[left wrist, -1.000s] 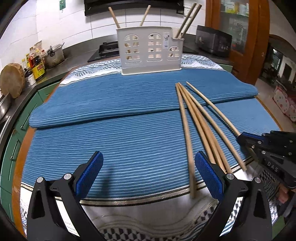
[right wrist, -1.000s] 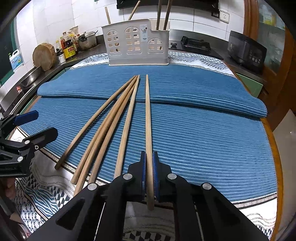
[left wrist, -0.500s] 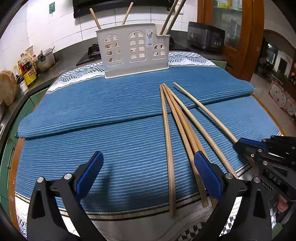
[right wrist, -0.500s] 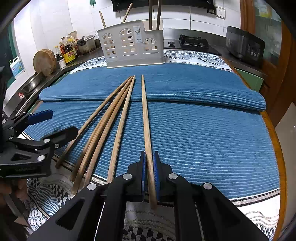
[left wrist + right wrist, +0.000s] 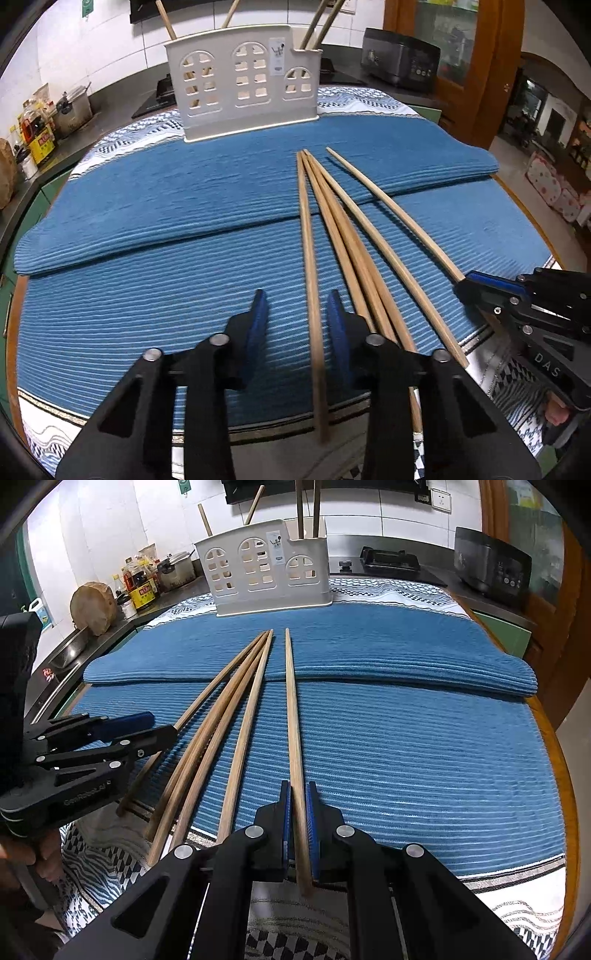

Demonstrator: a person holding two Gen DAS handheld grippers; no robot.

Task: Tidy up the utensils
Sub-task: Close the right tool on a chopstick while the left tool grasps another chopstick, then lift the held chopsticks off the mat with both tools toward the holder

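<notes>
Five long, slender, round wooden chopsticks lie on the ribbed blue corduroy mat that covers your surface, their long axes running from 6 o'clock up toward 12, tips pointing at the cream plastic utensil holder with arched window cut-outs standing upright at 12 o'clock on the mat's far edge. More wooden sticks already stand in that holder, leaning out of its top.

Your left tool straddles the leftmost chopstick, and its blue-padded jaws are closing right now. A second ago they were spread wide over bare mat; now they are narrow, with the stick between them. The right-hand pad sits just beside the stick, the left pad is clearly apart from it, so no pinch yet. You've also slid that tool toward 3 o'clock, over the bundle.

Your right tool is pressed together on the rightmost chopstick, pinching it near its thick near end, just as it was a second ago. That stick lies slightly apart from the other three chopsticks, which fan out from nearly touching tips toward 7 o'clock. A patterned black-and-white cloth shows under the mat at 6 o'clock.
</notes>
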